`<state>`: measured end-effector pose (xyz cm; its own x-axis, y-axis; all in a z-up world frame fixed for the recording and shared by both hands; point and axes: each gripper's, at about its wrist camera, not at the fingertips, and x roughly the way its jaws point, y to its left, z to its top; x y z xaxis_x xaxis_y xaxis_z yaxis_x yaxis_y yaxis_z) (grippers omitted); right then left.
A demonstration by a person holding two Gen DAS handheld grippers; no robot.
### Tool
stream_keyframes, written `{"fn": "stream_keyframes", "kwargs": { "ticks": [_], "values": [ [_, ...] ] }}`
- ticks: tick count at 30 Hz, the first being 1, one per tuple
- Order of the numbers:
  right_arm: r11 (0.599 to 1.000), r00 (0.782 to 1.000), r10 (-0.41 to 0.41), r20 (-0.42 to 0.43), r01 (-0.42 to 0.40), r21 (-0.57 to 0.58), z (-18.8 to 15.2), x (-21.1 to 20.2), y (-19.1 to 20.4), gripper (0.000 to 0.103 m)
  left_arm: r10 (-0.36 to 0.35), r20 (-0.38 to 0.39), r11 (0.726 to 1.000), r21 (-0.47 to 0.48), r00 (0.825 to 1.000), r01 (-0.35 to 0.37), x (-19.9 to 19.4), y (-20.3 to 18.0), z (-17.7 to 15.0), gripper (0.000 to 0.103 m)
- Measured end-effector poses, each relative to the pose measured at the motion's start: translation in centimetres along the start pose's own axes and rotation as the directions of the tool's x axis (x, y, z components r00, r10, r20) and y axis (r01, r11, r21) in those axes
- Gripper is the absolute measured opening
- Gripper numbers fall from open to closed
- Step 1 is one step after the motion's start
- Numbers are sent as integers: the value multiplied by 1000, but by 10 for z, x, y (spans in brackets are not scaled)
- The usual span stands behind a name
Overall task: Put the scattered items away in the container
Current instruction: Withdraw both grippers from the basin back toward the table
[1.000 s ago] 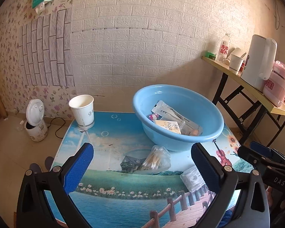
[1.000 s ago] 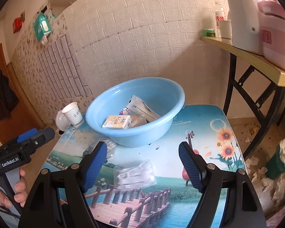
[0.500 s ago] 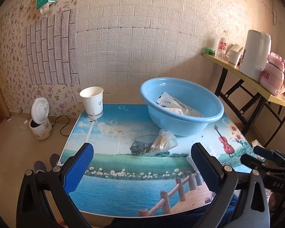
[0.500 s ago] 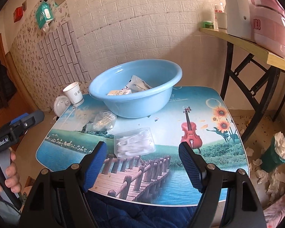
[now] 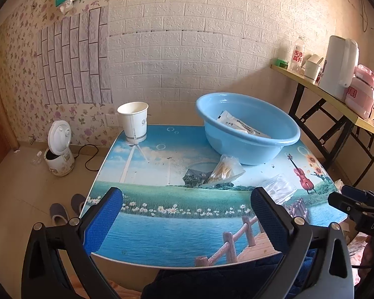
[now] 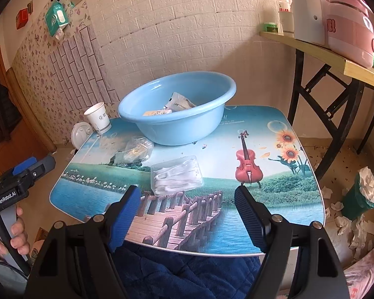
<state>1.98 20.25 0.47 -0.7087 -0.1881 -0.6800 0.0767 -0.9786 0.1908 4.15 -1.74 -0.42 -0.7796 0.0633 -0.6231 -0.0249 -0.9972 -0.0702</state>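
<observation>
A light blue basin (image 5: 246,134) (image 6: 177,114) stands at the back of the picture-printed table (image 5: 177,214) (image 6: 261,194) and holds several packets. In front of it lie a clear bag of cotton swabs (image 5: 224,172) (image 6: 134,149) and a clear flat box of white picks (image 5: 279,189) (image 6: 175,174). My left gripper (image 5: 187,214) hangs open over the table's near edge, well short of the bag. Open too, my right gripper (image 6: 187,214) hovers over the near edge just before the clear box. Nothing is between either pair of fingers.
A white paper cup (image 5: 133,122) (image 6: 97,119) stands at the table's back left corner. A small rice cooker (image 5: 59,149) and slippers (image 5: 59,214) are on the floor at left. A folding side table (image 6: 336,57) with appliances stands right, with a green bin (image 6: 361,194) and scattered tissues below.
Both grippers have drawn back from the basin toward the table's near edge, so the whole tabletop now shows. Both stayed open and empty; the items on the table have not moved.
</observation>
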Motion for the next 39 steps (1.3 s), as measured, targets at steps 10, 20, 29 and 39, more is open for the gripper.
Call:
{"fn": "stream_keyframes", "kwargs": {
  "ticks": [10, 20, 29, 39],
  "values": [
    [1000, 1000, 3, -17, -3, 19, -4, 0, -4, 79, 9, -24, 1000, -4, 1000, -10, 0, 5, -11, 103],
    [1000, 1000, -1, -16, 2, 22, -4, 0, -5, 79, 8, -22, 1000, -6, 1000, -8, 1, 5, -11, 103],
    [1000, 1000, -4, -21, 4, 26, -5, 2, -6, 79, 11, -24, 1000, -8, 1000, -11, 2, 6, -11, 103],
    [1000, 1000, -1, -24, 2, 31, -6, 4, -7, 79, 12, -24, 1000, -7, 1000, -13, 3, 6, -11, 103]
  ]
}}
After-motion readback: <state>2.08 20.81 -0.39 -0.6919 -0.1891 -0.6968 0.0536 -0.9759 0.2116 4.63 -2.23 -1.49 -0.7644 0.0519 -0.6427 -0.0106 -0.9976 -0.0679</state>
